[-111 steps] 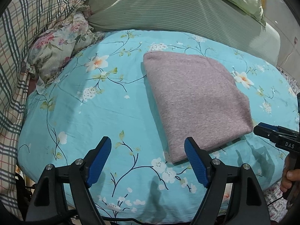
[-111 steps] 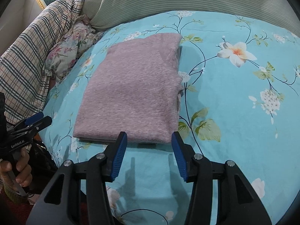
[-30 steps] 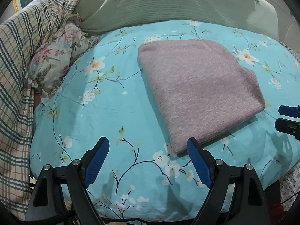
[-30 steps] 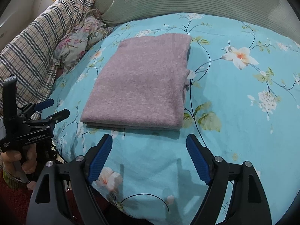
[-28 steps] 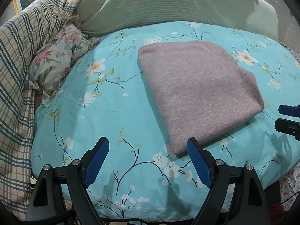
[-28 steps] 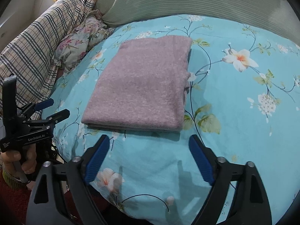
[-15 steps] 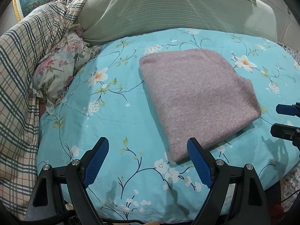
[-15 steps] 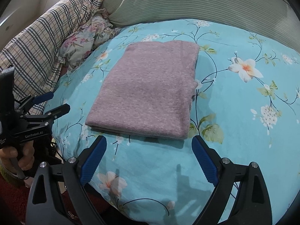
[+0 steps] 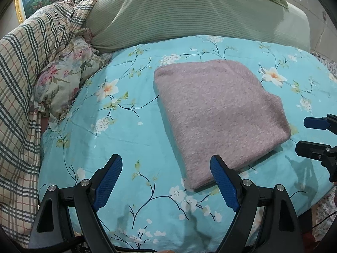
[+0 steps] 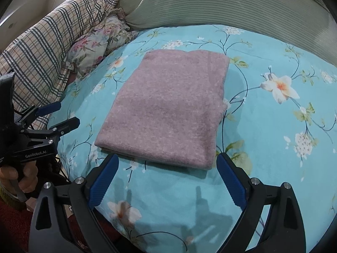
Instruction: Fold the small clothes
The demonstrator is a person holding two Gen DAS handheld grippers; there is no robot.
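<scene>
Looking through the left wrist view, we see the folded mauve garment (image 9: 219,113) lying flat on the turquoise floral bed cover (image 9: 118,130), toward the cover's right half, with its near corner just behind the right pad. The left gripper (image 9: 166,182) hangs over the cover's near edge with its blue pads spread wide and nothing between them. The right gripper (image 9: 314,136) enters at the right edge of the cover, beside the garment and apart from it. A plaid blanket (image 9: 23,80) and a floral pillow (image 9: 63,80) lie along the cover's left edge; a green striped pillow (image 9: 189,14) lies along the far edge.

In the right wrist view, we see the garment (image 10: 168,111) at the middle of the cover (image 10: 273,139), its near edge just beyond our pads. The right gripper (image 10: 166,181) is released, its jaws opening with only the cover between them. The left gripper (image 10: 56,116), gripped by a hand (image 10: 19,176), sits at the cover's left edge, also spread and empty.
</scene>
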